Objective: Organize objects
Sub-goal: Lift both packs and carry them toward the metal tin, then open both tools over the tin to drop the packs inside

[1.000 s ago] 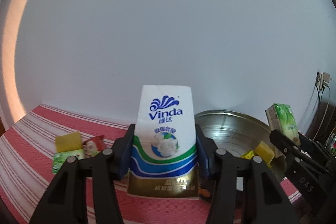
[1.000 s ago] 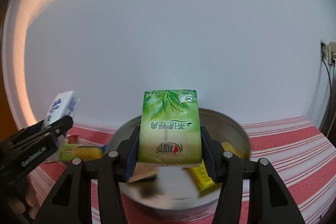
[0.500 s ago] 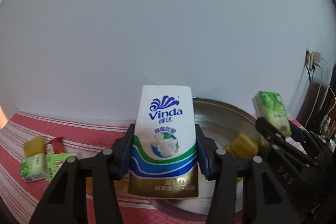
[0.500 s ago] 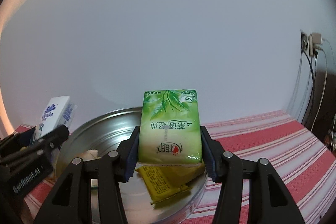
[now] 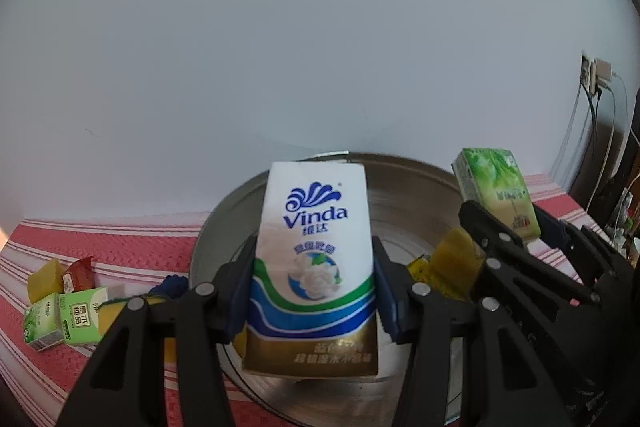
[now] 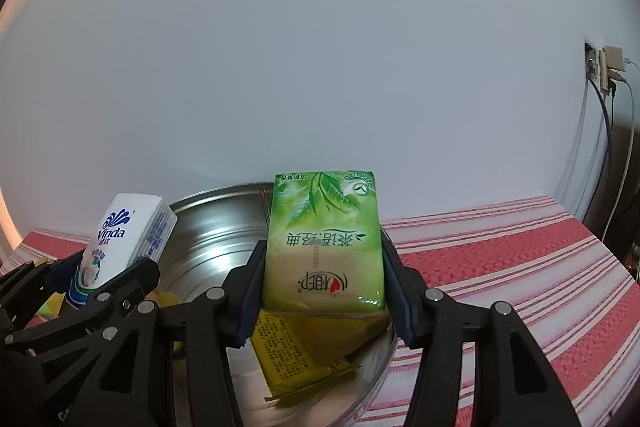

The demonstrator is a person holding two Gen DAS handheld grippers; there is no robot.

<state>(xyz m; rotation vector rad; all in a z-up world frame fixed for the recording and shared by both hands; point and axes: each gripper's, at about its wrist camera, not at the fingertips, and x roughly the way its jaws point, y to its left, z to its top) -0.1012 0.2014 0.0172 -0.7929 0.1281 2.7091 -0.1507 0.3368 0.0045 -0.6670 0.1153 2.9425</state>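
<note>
Left wrist view first: the left gripper (image 5: 314,291) has its blue pads clamped on both sides of a white, blue and gold Vinda tissue pack (image 5: 314,255), standing upright between the fingers with the round steel basin (image 5: 404,195) right behind and below it. Off past the right finger, the right gripper (image 5: 516,239) carries a green leaf-printed tissue pack (image 5: 496,191) over the same basin. Both packs look held above the bowl, not set down yet.

Progress, by my reading: partway. A yellow sachet (image 6: 292,351) and a yellow block (image 5: 454,259) already lie in the basin, just under the right fingers. Two packs are in hand, about to go in. Still out on the red-and-white striped cloth (image 5: 120,243), well left of the left fingers, sit small green boxes (image 5: 64,317), a yellow cube (image 5: 42,277) and a red wrapper (image 5: 80,273).

Right wrist view now: it gives the clear look into the basin and the sachet's printed face under its fingertips, but it barely shows that leftover cluster. Only the left view shows those stragglers; only the right shows the bare cloth beyond its right finger.
</note>
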